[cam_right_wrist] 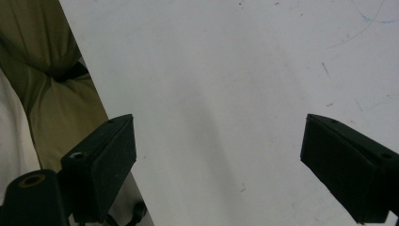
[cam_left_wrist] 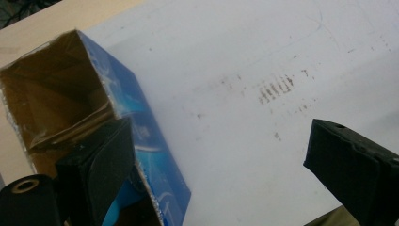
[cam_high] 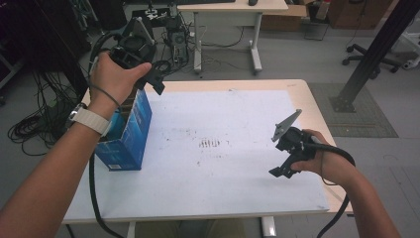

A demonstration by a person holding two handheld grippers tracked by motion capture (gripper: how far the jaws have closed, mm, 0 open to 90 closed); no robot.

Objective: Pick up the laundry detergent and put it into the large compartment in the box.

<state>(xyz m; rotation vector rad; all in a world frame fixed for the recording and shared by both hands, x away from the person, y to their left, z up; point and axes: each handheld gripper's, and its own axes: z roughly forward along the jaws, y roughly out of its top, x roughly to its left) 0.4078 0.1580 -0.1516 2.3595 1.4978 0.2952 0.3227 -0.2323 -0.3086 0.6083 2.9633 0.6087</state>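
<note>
Left gripper (cam_high: pixel 154 79): held raised above the open top of the blue box (cam_high: pixel 130 134), at the box's far edge. Jaws spread wide and holding nothing. In the left gripper view, one jaw overlaps the box's open mouth and the other stands well clear of the box, over the white sheet (cam_left_wrist: pixel 244 61).

Right gripper (cam_high: pixel 283 171): held low over the white sheet (cam_high: pixel 223 148), well apart from the blue box, toward the sheet's opposite side. Jaws released, wide apart, with nothing between them; the right gripper view shows bare white sheet (cam_right_wrist: pixel 226 94) in the gap.

Blue box (cam_left_wrist: pixel 141 136): stands upright on the white sheet near the sheet's left edge. Top open; brown cardboard interior visible. A patch of dark smudges (cam_high: pixel 210 144) lies on the sheet between the box and the right gripper.
</note>
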